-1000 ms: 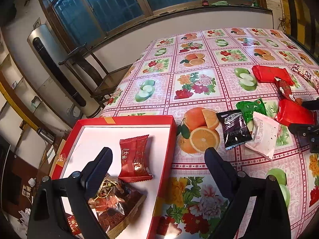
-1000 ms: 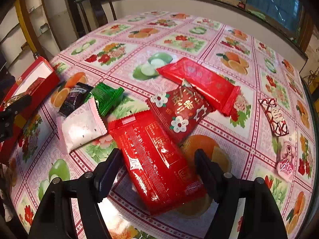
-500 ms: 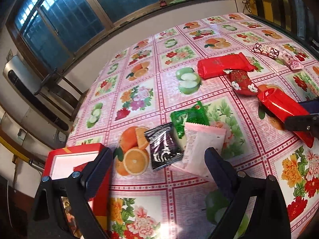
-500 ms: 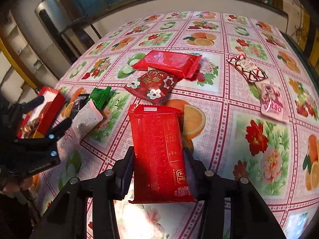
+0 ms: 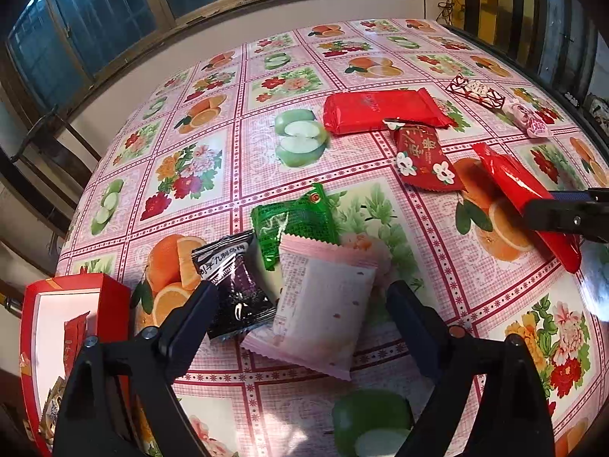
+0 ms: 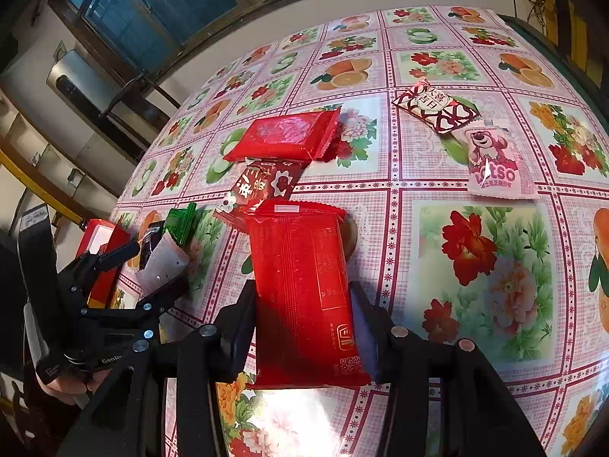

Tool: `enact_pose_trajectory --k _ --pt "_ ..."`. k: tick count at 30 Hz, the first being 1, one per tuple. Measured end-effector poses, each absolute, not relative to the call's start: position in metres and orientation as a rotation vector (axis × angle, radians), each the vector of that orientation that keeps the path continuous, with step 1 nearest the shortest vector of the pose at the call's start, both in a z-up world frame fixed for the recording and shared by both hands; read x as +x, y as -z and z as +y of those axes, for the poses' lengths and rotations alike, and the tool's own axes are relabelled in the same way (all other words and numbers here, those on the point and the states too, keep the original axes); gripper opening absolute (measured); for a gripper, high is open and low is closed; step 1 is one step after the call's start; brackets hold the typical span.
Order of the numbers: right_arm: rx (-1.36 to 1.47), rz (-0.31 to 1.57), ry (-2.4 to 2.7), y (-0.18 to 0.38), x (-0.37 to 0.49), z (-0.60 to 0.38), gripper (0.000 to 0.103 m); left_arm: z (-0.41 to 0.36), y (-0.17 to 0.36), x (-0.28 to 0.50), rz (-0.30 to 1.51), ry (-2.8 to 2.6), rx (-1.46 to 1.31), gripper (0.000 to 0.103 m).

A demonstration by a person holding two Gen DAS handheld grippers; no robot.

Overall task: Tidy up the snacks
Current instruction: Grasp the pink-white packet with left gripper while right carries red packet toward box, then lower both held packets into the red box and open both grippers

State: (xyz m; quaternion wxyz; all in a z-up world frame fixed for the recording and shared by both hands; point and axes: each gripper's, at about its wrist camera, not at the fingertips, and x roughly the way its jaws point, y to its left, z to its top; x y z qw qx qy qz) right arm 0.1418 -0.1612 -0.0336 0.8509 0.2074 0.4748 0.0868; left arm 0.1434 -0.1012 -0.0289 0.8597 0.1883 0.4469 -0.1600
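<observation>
Currently, right gripper (image 6: 302, 304): clamped on long red packet (image 6: 304, 289), frame centre.
Left gripper (image 5: 300, 306): spread wide, straddling pink sachet (image 5: 323, 304), lower centre.

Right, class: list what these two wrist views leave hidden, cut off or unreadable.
- Red box, left wrist view: contents cut off by the frame edge and the left gripper.
- Black packet, right wrist view: mostly hidden behind the pink packet.
- Long red packet: print too blurred to read.

red box (image 5: 76, 297) cut off at left edge, contents mostly hidden, green packet (image 5: 295, 221) partly under pink packet (image 5: 323, 312)
</observation>
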Motion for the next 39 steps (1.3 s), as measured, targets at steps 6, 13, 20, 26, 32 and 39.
enact_pose_trajectory --k 6,13,20,26,32,39 --pt "0.424 0.989 -0.168 0.034 0.141 -0.161 0.05 -0.095 0.029 0.143 0.966 0.424 0.235 0.047" --pt "0.427 0.979 -0.15 0.034 0.141 -0.164 0.05 -0.096 0.03 0.127 0.931 0.427 0.217 0.041" --pt "0.417 0.971 -0.146 0.034 0.141 -0.163 0.05 -0.087 0.024 0.099 0.906 0.424 0.162 0.038" --pt "0.429 0.974 -0.216 0.032 0.142 -0.146 0.05 -0.042 0.0 0.068 0.848 0.327 0.156 0.038" --pt "0.42 0.951 -0.343 0.021 0.146 -0.089 0.051 0.034 -0.032 0.055 0.779 0.178 0.121 0.038" --pt "0.392 0.874 -0.544 -0.004 0.161 0.017 0.051 0.119 -0.038 0.054 0.771 -0.008 0.043 0.038"
